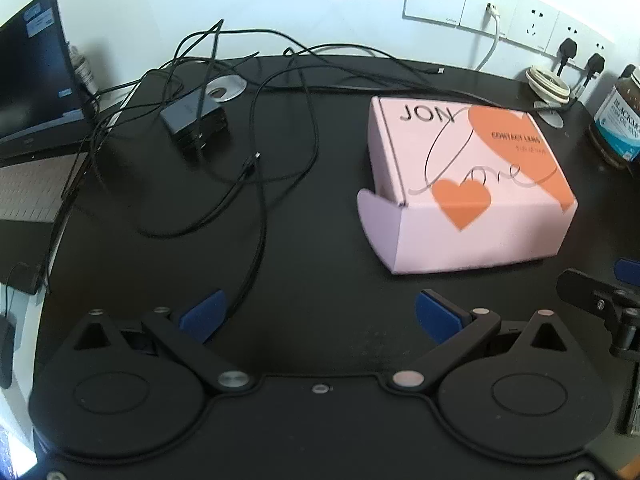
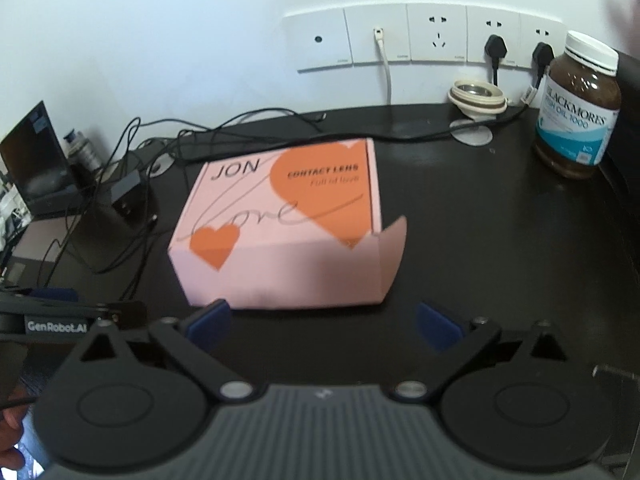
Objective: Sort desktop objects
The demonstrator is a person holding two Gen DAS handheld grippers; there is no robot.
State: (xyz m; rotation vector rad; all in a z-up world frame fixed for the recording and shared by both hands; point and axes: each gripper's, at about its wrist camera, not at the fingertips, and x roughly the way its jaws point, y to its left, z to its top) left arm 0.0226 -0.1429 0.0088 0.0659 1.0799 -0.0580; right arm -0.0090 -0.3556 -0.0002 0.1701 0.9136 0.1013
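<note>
Nothing is held: the left gripper (image 1: 320, 314) and right gripper (image 2: 322, 320) are spread wide, fingers empty. The pink cardboard box with orange hearts (image 2: 280, 220) lies on the black bench (image 2: 480, 240) just beyond the right fingers, its side flap untucked. Tangled black cables (image 1: 256, 152) are left unsorted, so sorting appears barely begun.

Wall sockets (image 2: 420, 36); laptop (image 1: 32, 92) at left.

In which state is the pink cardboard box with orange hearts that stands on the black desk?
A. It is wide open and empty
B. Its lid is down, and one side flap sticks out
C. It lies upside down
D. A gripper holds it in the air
B: the pink cardboard box with orange hearts rests on the black desk with the printed lid down, and one side flap stands out from its corner.
</note>
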